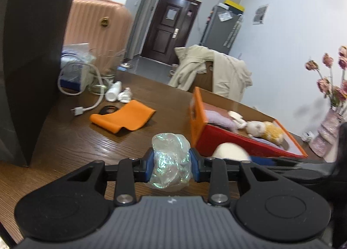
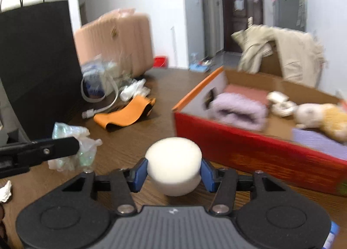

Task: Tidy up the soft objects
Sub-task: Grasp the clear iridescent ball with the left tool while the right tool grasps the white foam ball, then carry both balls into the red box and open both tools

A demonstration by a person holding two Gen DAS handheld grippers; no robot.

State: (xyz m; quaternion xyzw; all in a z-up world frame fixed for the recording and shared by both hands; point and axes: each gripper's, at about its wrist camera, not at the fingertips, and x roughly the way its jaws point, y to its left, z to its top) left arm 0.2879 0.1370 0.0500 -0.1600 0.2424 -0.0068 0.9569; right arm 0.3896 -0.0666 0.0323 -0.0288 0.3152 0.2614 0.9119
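My left gripper (image 1: 172, 163) is shut on a crumpled wad of clear, shimmery plastic wrap (image 1: 170, 142), held just above the brown wooden table (image 1: 76, 140). My right gripper (image 2: 173, 174) is shut on a round white foam puff (image 2: 173, 155), whose sides both blue pads press in. The two grippers sit side by side; the puff (image 1: 229, 151) shows to the right in the left wrist view. Just right of them stands an open red and orange box (image 2: 249, 153) with a folded lilac cloth (image 2: 238, 110) and a white and yellow plush toy (image 2: 321, 116) inside. An orange cloth (image 1: 123, 118) lies flat on the table beyond.
A tall black paper bag (image 2: 36, 58) stands at the left. Behind the orange cloth lie a white cable (image 1: 95, 101), a white bottle (image 1: 113, 94) and a glass jar (image 1: 104, 69). A vase of dried flowers (image 1: 325, 136) stands far right. A beige jacket (image 1: 216, 69) hangs over a chair.
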